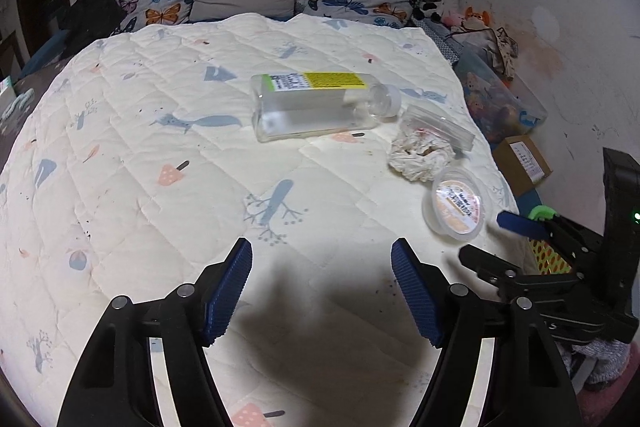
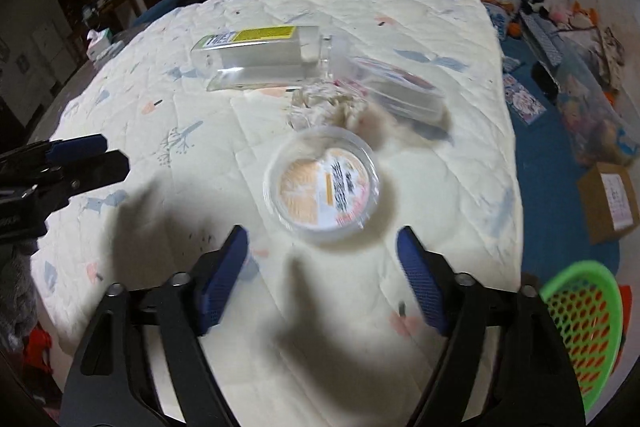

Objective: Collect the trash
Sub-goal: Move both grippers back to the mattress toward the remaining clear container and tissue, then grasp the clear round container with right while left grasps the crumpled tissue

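The right gripper (image 2: pixel 322 279) hangs released over the bed (image 2: pixel 180 227), nothing between its jaws; the round lidded cup (image 2: pixel 320 193) lies just ahead of its fingertips; best to straddle the rim squarely before clenching; crumpled tissue (image 2: pixel 328 105) and clear bottle (image 2: pixel 264 59) wait farther ahead; green basket (image 2: pixel 580 331) sits right; left gripper (image 1: pixel 322 287) likewise released, empty.
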`<control>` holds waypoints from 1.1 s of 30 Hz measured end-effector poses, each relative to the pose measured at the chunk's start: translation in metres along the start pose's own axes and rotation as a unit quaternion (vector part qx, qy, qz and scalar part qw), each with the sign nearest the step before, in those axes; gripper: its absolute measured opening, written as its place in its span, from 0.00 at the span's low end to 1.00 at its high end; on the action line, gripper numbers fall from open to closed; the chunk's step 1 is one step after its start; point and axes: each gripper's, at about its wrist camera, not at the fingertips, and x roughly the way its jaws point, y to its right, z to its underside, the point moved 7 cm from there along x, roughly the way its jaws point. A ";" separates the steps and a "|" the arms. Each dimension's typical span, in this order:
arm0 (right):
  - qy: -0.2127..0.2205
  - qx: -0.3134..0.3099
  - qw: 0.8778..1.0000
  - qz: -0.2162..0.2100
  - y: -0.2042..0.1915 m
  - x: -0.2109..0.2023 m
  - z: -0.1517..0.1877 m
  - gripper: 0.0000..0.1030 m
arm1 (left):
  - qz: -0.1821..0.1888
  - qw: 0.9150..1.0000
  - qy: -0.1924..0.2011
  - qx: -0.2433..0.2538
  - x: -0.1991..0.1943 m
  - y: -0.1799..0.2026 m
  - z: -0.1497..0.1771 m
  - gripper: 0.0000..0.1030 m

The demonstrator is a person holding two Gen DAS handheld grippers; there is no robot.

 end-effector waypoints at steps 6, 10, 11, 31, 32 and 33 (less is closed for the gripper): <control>-0.006 -0.005 1.000 0.004 -0.003 0.018 -0.013 0.78 | 0.001 1.000 -0.003 -0.010 0.006 -0.010 -0.002 0.68; -0.012 -0.009 1.000 0.012 -0.002 0.030 -0.018 0.77 | 0.002 1.000 -0.006 -0.013 0.009 -0.011 -0.004 0.68; -0.011 -0.007 1.000 0.011 -0.002 0.031 -0.018 0.76 | 0.001 1.000 -0.007 -0.013 0.010 -0.011 -0.005 0.68; 0.018 0.028 0.999 0.021 0.036 -0.022 0.017 0.66 | 0.035 0.998 -0.017 0.055 0.049 0.056 -0.032 0.79; 0.020 0.034 0.999 0.025 0.042 -0.026 0.021 0.66 | 0.038 0.997 -0.019 0.064 0.054 0.064 -0.033 0.82; 0.021 0.038 0.999 0.027 0.045 -0.028 0.023 0.66 | 0.038 0.997 -0.021 0.071 0.058 0.068 -0.035 0.82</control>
